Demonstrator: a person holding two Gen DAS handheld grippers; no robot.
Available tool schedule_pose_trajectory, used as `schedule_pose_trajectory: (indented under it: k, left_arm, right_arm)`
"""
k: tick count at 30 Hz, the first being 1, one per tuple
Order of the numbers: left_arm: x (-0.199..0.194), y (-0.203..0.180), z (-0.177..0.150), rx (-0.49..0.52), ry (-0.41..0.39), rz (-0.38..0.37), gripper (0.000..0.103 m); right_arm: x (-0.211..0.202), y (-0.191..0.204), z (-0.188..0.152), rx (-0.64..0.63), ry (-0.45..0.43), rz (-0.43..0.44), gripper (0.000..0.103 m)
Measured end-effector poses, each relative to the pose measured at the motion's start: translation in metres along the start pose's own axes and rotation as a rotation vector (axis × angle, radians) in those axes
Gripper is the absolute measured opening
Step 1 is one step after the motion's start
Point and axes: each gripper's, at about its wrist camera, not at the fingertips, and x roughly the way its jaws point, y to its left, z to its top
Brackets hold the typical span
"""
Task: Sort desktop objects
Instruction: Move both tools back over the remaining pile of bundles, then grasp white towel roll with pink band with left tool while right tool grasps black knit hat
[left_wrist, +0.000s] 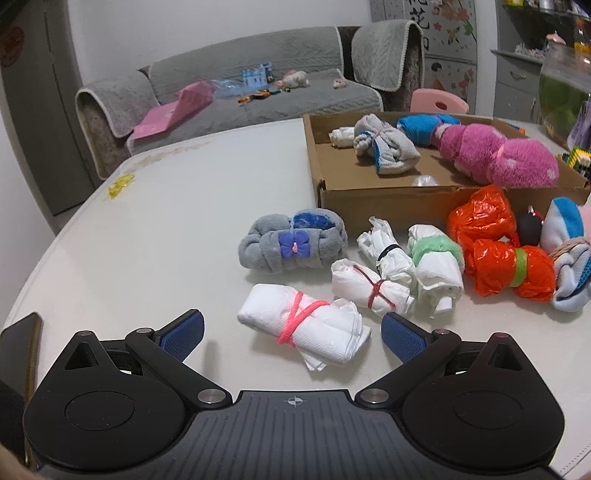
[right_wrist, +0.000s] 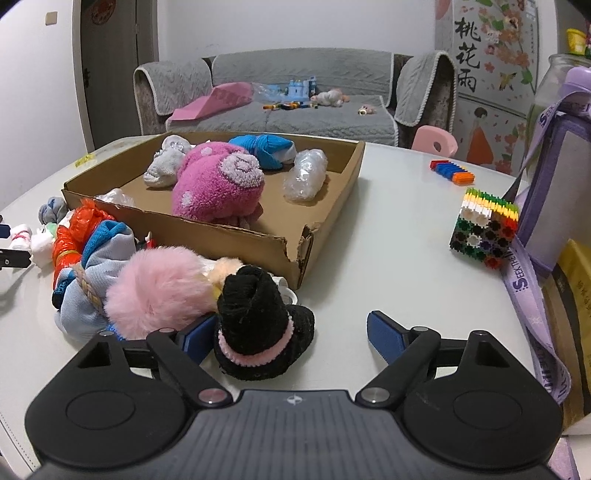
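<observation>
In the left wrist view my left gripper (left_wrist: 291, 334) is open, its jaws either side of a white paper bundle tied with a pink band (left_wrist: 303, 323) on the white table (left_wrist: 166, 221). Other white bundles (left_wrist: 371, 291), a grey plush roll (left_wrist: 291, 243) and orange plastic bundles (left_wrist: 506, 266) lie beyond it. A cardboard tray (left_wrist: 388, 201) holds a pink fuzzy roll (left_wrist: 498, 155) and sock bundles. In the right wrist view my right gripper (right_wrist: 291, 334) is open around a black sock bundle with a pink band (right_wrist: 258, 325), beside a pink pompom (right_wrist: 159, 291).
A phone (left_wrist: 22, 347) lies at the table's left edge. In the right wrist view a colourful block cube (right_wrist: 484, 229), small coloured bricks (right_wrist: 452, 171), a purple lanyard (right_wrist: 532, 306) and containers stand at the right. A grey sofa (right_wrist: 295, 107) is behind the table.
</observation>
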Motion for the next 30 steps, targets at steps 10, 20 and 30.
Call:
schedule_pose_trajectory:
  k: [10,20,30]
  left_arm:
    - [0.009,0.015,0.000,-0.078,0.010,-0.038,0.103]
    - [0.000,0.013,-0.003,-0.074,0.002,-0.096,0.085]
    - [-0.005,0.010,-0.004,-0.049,-0.012,-0.092,0.081]
  right_arm:
    - [0.001,0.000,0.002,-0.006,-0.002,0.002,0.073]
    - [-0.008,0.000,-0.002,-0.008,-0.014,0.022,0.050]
    - [-0.012,-0.002,-0.005,-0.021,-0.011,0.026,0.050]
